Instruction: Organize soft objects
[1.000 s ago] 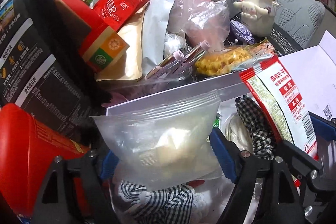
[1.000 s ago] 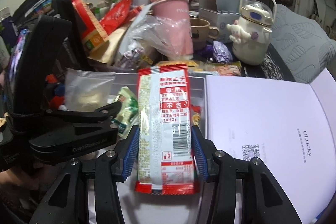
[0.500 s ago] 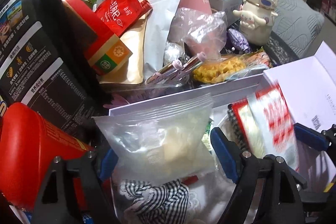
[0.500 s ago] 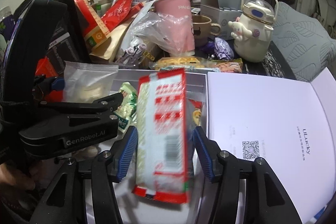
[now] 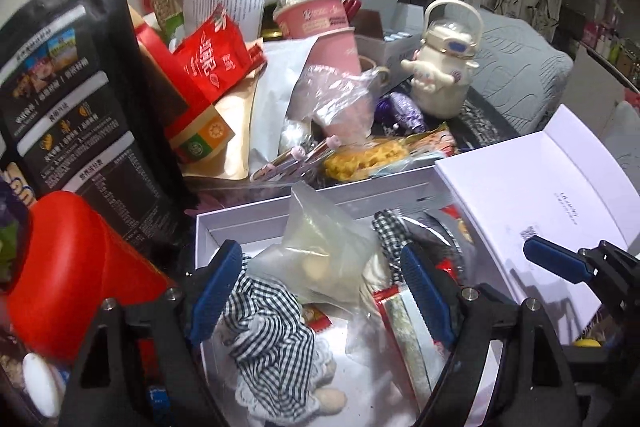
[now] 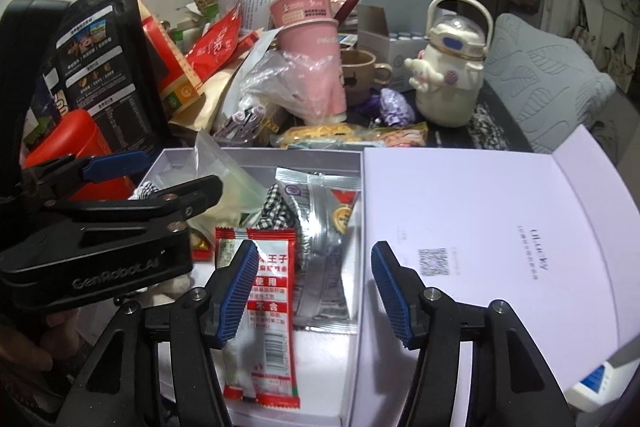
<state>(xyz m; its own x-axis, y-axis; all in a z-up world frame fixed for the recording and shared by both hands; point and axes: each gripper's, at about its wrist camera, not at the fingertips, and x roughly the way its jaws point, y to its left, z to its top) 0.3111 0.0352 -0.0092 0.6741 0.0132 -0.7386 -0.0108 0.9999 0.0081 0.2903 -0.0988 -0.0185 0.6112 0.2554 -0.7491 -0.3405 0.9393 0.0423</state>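
Observation:
An open white box (image 6: 256, 159) holds soft things. In the left wrist view my left gripper (image 5: 324, 291) is open over the box (image 5: 240, 223); a clear zip bag (image 5: 324, 247) lies loose between its fingers on a black-and-white checked cloth toy (image 5: 276, 339). In the right wrist view my right gripper (image 6: 314, 291) is open above the box. A red and white snack packet (image 6: 268, 315) lies flat in the box under its left finger, beside a silver foil packet (image 6: 320, 211). The left gripper (image 6: 132, 183) shows at the left.
The box's white lid (image 6: 480, 247) lies open to the right. Behind the box stand pink cups (image 6: 312, 39), a cream character kettle (image 6: 448, 75), a brown mug (image 6: 360, 71), red packets (image 6: 216, 43), a black bag (image 6: 96, 67) and a red container (image 5: 68, 267).
Both grippers have opened. The clear bag dropped from the left gripper into the box, and the red and white packet dropped from the right gripper and now lies flat in the box.

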